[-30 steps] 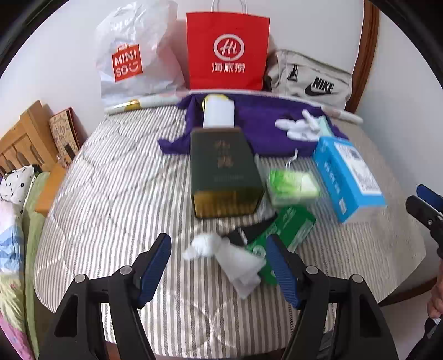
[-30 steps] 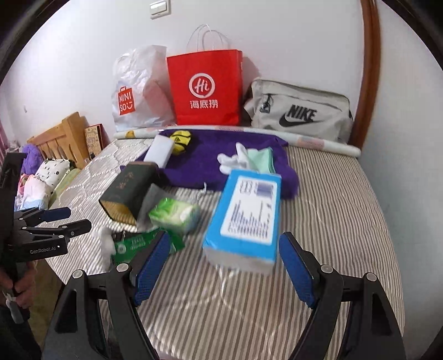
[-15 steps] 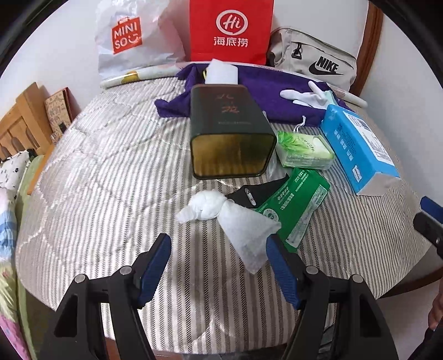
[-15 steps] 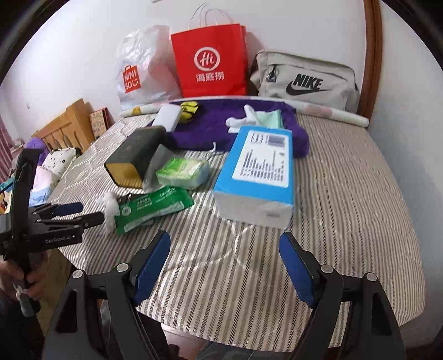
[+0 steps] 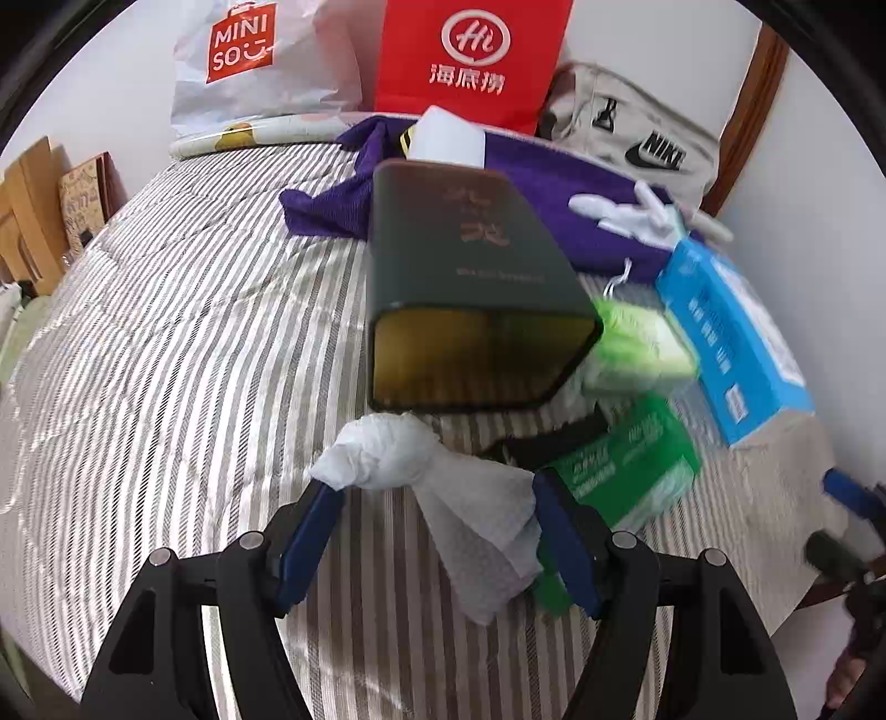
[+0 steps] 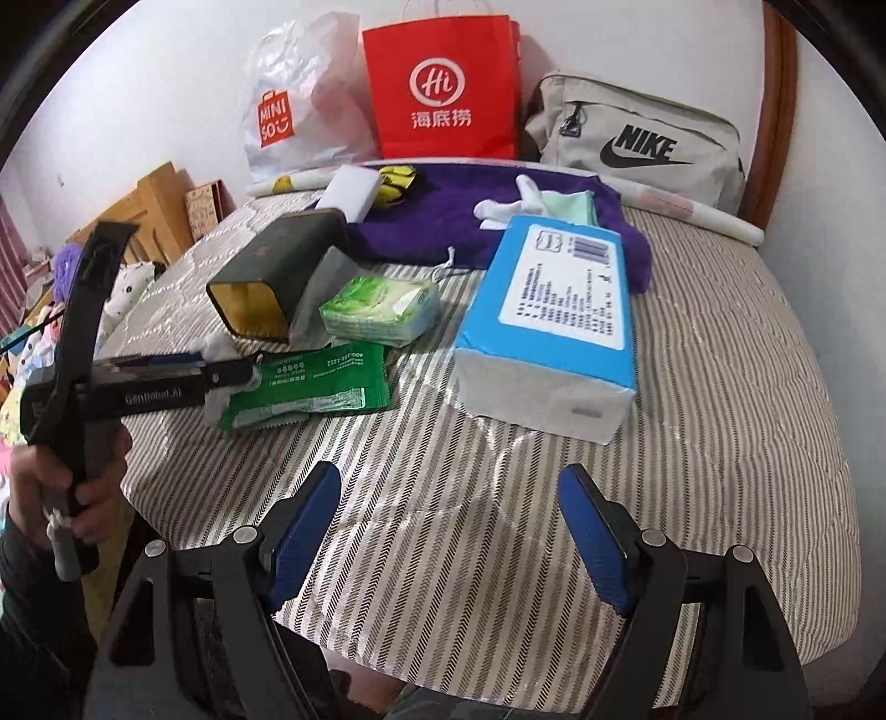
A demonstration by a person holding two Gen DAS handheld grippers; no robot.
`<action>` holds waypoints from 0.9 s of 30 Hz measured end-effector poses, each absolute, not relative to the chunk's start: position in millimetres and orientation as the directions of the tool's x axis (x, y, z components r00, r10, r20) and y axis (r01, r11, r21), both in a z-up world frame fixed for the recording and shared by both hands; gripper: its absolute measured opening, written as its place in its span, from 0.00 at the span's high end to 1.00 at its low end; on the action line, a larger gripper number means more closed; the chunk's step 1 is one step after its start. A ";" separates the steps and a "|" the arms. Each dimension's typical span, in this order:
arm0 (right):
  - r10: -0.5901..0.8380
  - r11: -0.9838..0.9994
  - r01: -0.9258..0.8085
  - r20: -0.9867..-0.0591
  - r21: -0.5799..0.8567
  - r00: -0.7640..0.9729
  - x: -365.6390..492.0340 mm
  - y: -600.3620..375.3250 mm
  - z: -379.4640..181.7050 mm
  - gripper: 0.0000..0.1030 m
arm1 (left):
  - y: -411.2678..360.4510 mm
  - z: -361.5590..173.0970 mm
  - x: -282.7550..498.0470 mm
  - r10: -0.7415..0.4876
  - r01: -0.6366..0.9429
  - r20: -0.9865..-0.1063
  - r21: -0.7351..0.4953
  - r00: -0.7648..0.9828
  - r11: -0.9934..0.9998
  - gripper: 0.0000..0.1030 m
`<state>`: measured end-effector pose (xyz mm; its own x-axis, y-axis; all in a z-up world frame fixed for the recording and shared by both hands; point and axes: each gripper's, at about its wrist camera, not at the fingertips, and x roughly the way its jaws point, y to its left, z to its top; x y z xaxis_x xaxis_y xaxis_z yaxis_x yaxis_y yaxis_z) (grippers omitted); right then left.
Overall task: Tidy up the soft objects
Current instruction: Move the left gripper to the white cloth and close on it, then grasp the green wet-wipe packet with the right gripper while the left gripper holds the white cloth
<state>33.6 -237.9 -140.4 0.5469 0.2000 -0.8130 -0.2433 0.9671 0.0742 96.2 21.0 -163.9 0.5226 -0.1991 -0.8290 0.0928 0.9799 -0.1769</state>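
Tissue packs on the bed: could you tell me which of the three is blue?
The large blue tissue pack, rightmost of the three; the small soft pack and the flat wipes packet beside it are green.

Soft, even daylight fills both views, bright on the white wall (image 6: 609,39). The striped grey-and-white quilted cover (image 5: 183,343) shines in pale streaks, strongest near its front edge in the right wrist view. Shadows are faint and short under the boxes. The left wrist view is smeared by motion: the green plastic wipes packet (image 5: 626,465) and the blue cardboard tissue box (image 5: 736,338) blur. Fisheye curvature bends the edges, with black corners.
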 end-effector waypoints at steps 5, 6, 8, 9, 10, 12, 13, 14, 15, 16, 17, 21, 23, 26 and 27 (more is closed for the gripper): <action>0.206 0.960 -0.272 -0.820 0.064 0.534 38.5 -225.3 -144.4 0.22 | 35.0 -163.2 97.1 -0.273 0.110 -0.808 -0.253 0.522 0.961 0.76; 0.209 0.959 -0.277 -0.820 0.064 0.534 39.1 -223.4 -144.6 0.22 | 39.6 -163.1 95.6 -0.300 0.111 -0.803 -0.285 0.515 0.952 0.87; 0.222 0.953 -0.295 -0.817 0.067 0.532 41.4 -216.1 -144.3 0.22 | 44.9 -161.7 91.4 -0.333 0.118 -0.790 -0.319 0.515 0.940 0.93; 0.229 0.950 -0.306 -0.816 0.067 0.531 42.8 -212.3 -144.0 0.22 | 47.1 -160.2 88.9 -0.335 0.119 -0.787 -0.321 0.518 0.939 0.93; 0.236 0.945 -0.320 -0.814 0.065 0.530 44.6 -207.9 -144.1 0.22 | 49.1 -158.1 85.3 -0.326 0.116 -0.786 -0.313 0.525 0.943 0.93; 0.247 0.936 -0.346 -0.812 0.059 0.529 48.5 -199.9 -145.1 0.22 | 52.4 -155.0 80.5 -0.304 0.109 -0.788 -0.292 0.536 0.950 0.93; 0.257 0.929 -0.365 -0.809 0.056 0.530 51.0 -193.9 -146.0 0.22 | 53.6 -154.6 78.9 -0.284 0.102 -0.794 -0.273 0.537 0.956 0.93; 0.266 0.924 -0.378 -0.807 0.058 0.528 53.7 -189.3 -147.0 0.22 | 54.8 -154.6 77.9 -0.266 0.099 -0.800 -0.253 0.538 0.962 0.93; 0.273 0.920 -0.386 -0.807 0.060 0.524 56.4 -186.1 -148.0 0.22 | 55.5 -154.8 77.1 -0.247 0.097 -0.805 -0.232 0.539 0.968 0.93; 0.280 0.916 -0.396 -0.807 0.062 0.520 59.1 -182.1 -149.3 0.22 | 56.6 -155.4 76.3 -0.223 0.090 -0.813 -0.208 0.537 0.974 0.93; 0.290 0.911 -0.408 -0.805 0.065 0.519 62.1 -177.6 -150.9 0.22 | 58.1 -155.6 75.4 -0.202 0.083 -0.819 -0.187 0.538 0.979 0.93; 0.312 0.880 -0.473 -0.797 0.038 0.517 70.1 -161.6 -154.0 0.22 | 68.6 -158.0 71.6 -0.154 0.065 -0.831 -0.142 0.534 0.988 0.93; 0.320 0.858 -0.514 -0.789 0.006 0.524 71.2 -155.4 -155.6 0.22 | 75.1 -161.5 71.8 -0.166 0.062 -0.835 -0.158 0.524 0.986 0.93; 0.346 0.809 -0.588 -0.798 -0.013 0.494 75.0 -145.9 -163.5 0.20 | 80.8 -164.9 73.8 -0.200 0.058 -0.836 -0.198 0.511 0.978 0.93; 0.349 0.799 -0.602 -0.805 -0.013 0.480 76.3 -143.7 -165.5 0.20 | 81.3 -165.4 74.0 -0.207 0.060 -0.835 -0.206 0.510 0.977 0.93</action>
<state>76.3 -143.7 -165.5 0.4802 0.3488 -0.8048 -0.6017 0.7986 -0.0128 74.0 81.2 -165.4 0.5101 -0.2070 -0.8348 0.0601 0.9768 -0.2055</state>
